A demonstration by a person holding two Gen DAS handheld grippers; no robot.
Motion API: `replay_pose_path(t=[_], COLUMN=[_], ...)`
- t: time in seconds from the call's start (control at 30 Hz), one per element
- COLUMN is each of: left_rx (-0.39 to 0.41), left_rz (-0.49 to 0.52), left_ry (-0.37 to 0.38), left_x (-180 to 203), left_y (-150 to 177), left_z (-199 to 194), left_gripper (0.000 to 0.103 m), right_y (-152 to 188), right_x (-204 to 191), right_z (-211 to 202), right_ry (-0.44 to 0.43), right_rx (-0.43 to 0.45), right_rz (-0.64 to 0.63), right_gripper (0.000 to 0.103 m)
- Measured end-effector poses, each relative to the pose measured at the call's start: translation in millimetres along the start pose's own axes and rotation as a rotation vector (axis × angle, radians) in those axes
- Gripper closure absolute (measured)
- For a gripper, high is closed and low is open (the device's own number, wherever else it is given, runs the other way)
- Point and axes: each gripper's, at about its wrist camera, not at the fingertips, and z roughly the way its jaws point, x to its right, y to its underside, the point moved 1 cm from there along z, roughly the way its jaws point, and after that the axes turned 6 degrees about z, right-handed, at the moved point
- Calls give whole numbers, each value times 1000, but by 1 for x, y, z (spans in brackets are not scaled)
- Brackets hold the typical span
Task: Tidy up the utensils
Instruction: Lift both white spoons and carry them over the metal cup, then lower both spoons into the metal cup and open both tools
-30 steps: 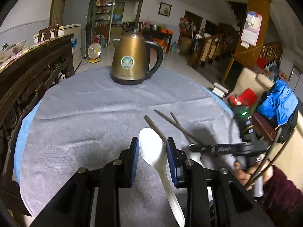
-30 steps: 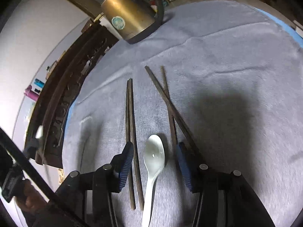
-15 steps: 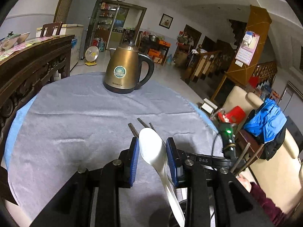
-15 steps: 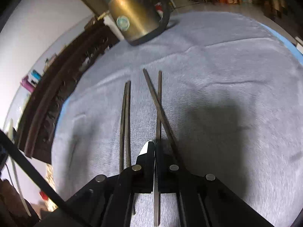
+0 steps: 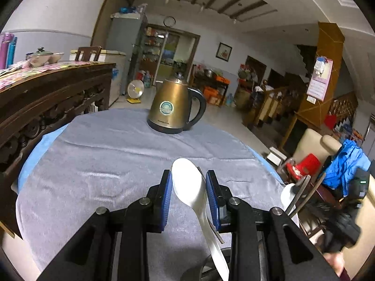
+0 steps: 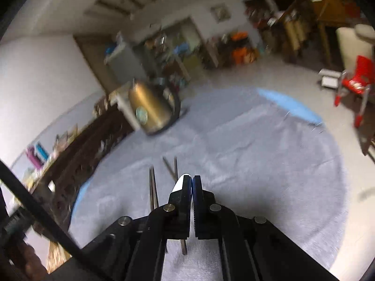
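My left gripper (image 5: 189, 185) is shut on a white spoon (image 5: 188, 185), bowl forward, held above the grey tablecloth (image 5: 105, 159). My right gripper (image 6: 190, 182) is shut on a second white spoon (image 6: 178, 183); only its tip shows beside the left finger. That spoon's bowl also shows in the left wrist view (image 5: 287, 196). Dark chopsticks lie on the cloth: one close pair (image 6: 152, 187) on the left and a crossed pair (image 6: 172, 167) just ahead of the right gripper.
A brass electric kettle (image 5: 174, 107) stands at the far side of the round table. A carved dark wooden sideboard (image 5: 46, 98) runs along the left. A red chair (image 5: 302, 166) and a blue jacket (image 5: 346, 166) are to the right, off the table.
The right gripper closed on the spoon lying between the chopsticks and lifted it. Both grippers rose and tilted up, so both views show more of the room. The left gripper kept its spoon.
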Motion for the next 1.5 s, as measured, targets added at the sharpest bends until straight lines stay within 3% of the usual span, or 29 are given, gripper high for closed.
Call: replay_pose_path(t=[0.13,0.3,0.5,0.7,0.83,1.1,1.33,1.37,1.4,1.43,1.5], left_rx=[39,96,121,140,141,110,34,29,24,30,55], left_rz=[0,39,58,65,72,135,162,165,169,169,168], left_ry=[-38,-105,-144,-156,-138,-80,3,8,14,16,-1], left_x=[3,10,12,11,11,23,25,26,26,25,23], left_y=[8,15,27,40,48,60,67,67,67,66,64], left_z=[-9,-19,-23,-22,-21,-29,-41,-44,-49,-54,-65], left_gripper=[73,73,72,72,72,72,71,67,54,47,42], right_y=[4,12,46,96,119,119,124,123,122,121,114], right_x=[-18,-57,-118,-158,-162,-145,-134,-133,-133,-131,-125], right_z=[-48,-88,-101,-80,-63,-72,-84,-86,-87,-90,-98], right_ry=[5,-20,-13,46,66,27,-39,-59,-68,-68,-79], right_rx=[194,358,474,531,502,431,329,308,288,287,301], right_rz=[-22,-84,-273,-497,-582,-562,-544,-539,-535,-529,-497], right_gripper=[101,101,101,101,101,101,100,98,90,85,58])
